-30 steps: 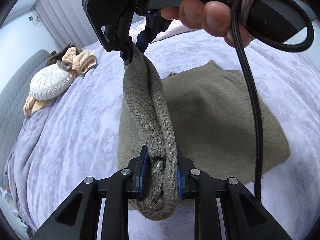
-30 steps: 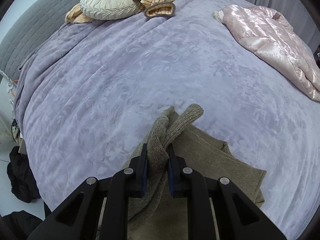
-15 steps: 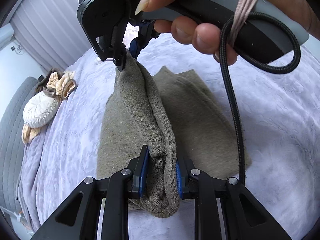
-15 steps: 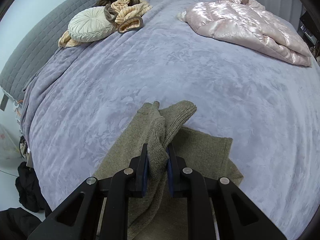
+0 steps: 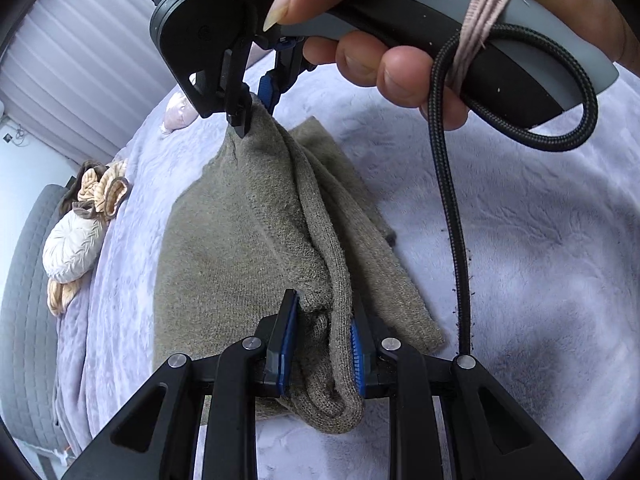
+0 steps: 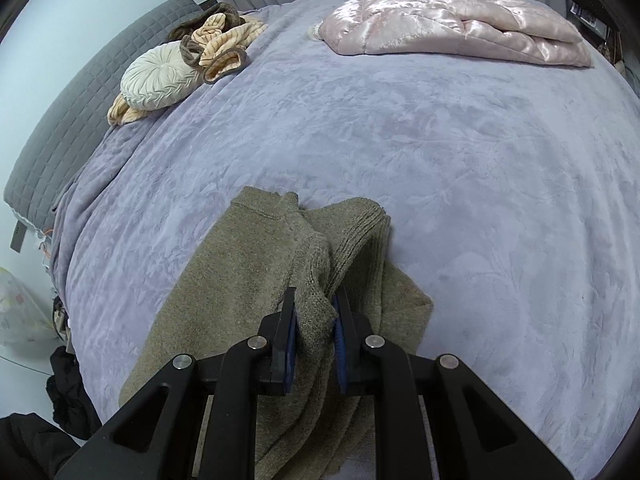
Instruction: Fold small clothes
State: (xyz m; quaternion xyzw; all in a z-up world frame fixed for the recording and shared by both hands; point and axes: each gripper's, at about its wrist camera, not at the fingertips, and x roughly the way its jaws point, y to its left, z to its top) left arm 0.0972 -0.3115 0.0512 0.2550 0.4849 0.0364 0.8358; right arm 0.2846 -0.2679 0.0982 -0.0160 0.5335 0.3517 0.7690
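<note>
An olive-brown knit garment [image 5: 240,248] lies partly folded on the lavender bed cover [image 5: 540,240]. My left gripper [image 5: 322,340] is shut on one bunched end of its edge. My right gripper [image 6: 314,334] is shut on the other end; in the left wrist view it [image 5: 256,108] hangs above the far end, held by a hand. The edge between them is lifted, and the garment spreads down to the bed on the left. The garment [image 6: 240,280] covers a lower layer [image 6: 404,308] in the right wrist view.
A round cream cushion [image 6: 158,74] and striped tan and brown clothes [image 6: 220,40] lie by the grey headboard [image 6: 72,112]. A pink quilted jacket [image 6: 460,24] lies at the far right. A black cable [image 5: 452,216] hangs from the right gripper. Dark clothes [image 6: 60,392] lie beside the bed.
Both grippers have carried the held edge leftward across the garment. More of it now lies spread to the left and less of the lower layer shows on the right.
</note>
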